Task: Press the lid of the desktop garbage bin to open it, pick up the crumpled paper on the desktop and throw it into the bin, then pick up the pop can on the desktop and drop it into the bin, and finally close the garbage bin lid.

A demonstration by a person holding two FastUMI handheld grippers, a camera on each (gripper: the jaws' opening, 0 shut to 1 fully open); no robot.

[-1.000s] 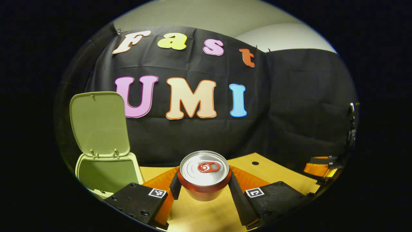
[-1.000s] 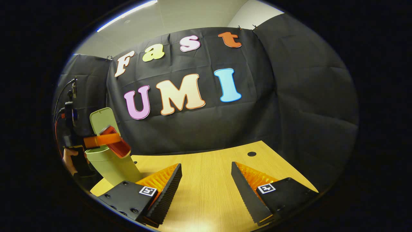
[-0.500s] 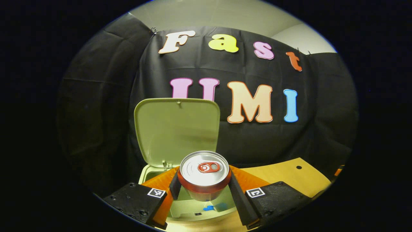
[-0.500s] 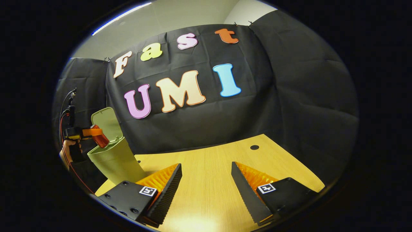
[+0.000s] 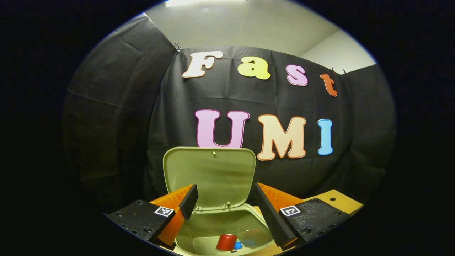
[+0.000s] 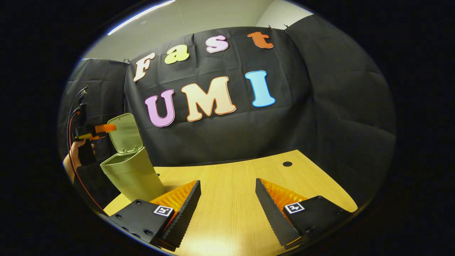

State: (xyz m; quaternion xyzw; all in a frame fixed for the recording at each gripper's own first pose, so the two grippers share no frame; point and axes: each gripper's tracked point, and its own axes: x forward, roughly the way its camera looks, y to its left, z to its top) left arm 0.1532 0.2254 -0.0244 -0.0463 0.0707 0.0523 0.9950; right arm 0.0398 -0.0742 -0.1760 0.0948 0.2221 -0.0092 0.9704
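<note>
The left gripper hangs above the bin with its fingers spread apart and nothing between them. The can lies inside the bin on its bottom, and the lid stands upright behind the opening. The right gripper is also spread wide and holds nothing, over the wooden table, well apart from the bin.

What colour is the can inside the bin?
Red. The can lies in the pale green bin, best seen in the left gripper view.
</note>
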